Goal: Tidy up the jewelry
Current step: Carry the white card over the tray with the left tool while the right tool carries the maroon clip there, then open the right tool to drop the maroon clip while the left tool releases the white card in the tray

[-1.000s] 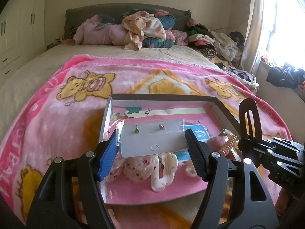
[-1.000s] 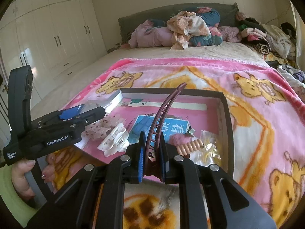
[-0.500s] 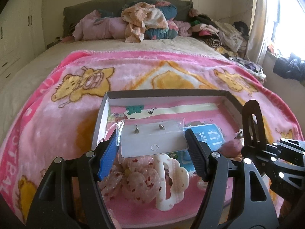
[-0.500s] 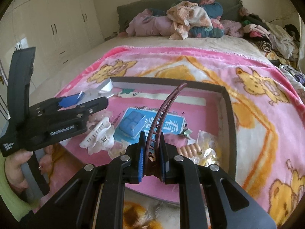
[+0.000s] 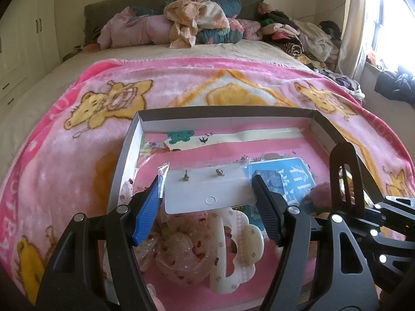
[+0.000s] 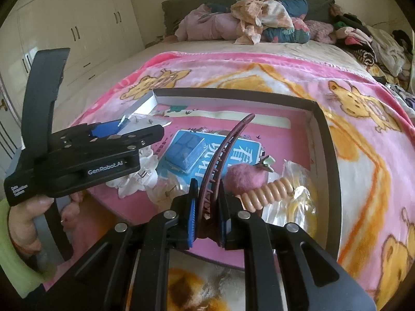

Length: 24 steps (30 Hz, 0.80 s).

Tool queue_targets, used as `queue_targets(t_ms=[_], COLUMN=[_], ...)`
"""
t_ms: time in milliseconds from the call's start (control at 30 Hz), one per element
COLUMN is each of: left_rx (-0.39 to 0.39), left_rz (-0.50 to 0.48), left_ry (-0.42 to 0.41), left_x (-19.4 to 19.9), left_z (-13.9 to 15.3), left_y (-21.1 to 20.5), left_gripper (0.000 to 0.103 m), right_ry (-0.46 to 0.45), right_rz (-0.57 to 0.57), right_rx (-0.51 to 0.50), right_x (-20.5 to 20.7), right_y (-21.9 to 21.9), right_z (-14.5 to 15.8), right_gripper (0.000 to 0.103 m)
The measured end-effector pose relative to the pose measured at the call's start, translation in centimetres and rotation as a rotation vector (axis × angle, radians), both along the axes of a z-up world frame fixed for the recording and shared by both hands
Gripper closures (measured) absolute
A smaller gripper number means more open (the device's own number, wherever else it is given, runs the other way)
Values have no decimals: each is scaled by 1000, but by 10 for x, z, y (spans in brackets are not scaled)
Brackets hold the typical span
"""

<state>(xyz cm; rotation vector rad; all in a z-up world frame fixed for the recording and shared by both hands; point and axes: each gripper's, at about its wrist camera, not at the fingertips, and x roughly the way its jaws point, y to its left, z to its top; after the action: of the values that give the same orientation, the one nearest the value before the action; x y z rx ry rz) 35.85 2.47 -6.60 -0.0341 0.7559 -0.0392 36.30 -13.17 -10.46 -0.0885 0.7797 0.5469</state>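
Note:
A shallow grey box (image 5: 228, 111) (image 6: 324, 129) with a pink floor lies on the bed's blanket. My left gripper (image 5: 208, 194) is shut on a white earring card in a clear sleeve (image 5: 207, 191), gripped by its two side edges and carried over the box's left part. Below it lie a white flower hair claw (image 5: 233, 246) and a sheer pink bow (image 5: 179, 248). My right gripper (image 6: 207, 202) is shut on a dark red curved hair comb (image 6: 228, 145) that arches up over the box. A pink pom-pom (image 6: 241, 178), a beige spiral hair tie (image 6: 269, 191) and a blue card (image 6: 197, 153) lie under it.
The pink bear-print blanket (image 5: 77, 155) covers the bed around the box. Piled clothes and pillows (image 5: 197, 23) line the headboard. White wardrobes (image 6: 77, 26) stand at the left and a bright window (image 5: 389, 20) at the right. A hand (image 6: 23, 220) holds the left gripper's handle.
Both grippers have sunk closer to the box with their items still held. The box and its contents now fill more of each view.

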Motion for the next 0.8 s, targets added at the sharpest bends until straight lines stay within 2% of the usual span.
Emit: queue_targets(t_ms=[200, 367, 533, 600, 800], left_rx=[-4, -6, -3, 0, 6], left_rz=[12, 15, 25, 26, 25], left_ry=[8, 5, -8, -17, -42], left_x=[1, -1, -7, -12, -26], left_z=[-3, -3, 0, 4, 19], left_y=[2, 2, 3, 3, 1], left_gripper=[44, 43, 37, 32, 24], right_ry=[-5, -37, -72, -81, -108], right_rz=[1, -11, -26, -30, -51], right_rx=[17, 30, 28, 25, 19], right_x=[-8, -19, -31, -34, -45], right_y=[-6, -12, -19, -22, -31], right_z=[1, 9, 18, 21, 29], right_gripper=[82, 66, 55, 53, 46])
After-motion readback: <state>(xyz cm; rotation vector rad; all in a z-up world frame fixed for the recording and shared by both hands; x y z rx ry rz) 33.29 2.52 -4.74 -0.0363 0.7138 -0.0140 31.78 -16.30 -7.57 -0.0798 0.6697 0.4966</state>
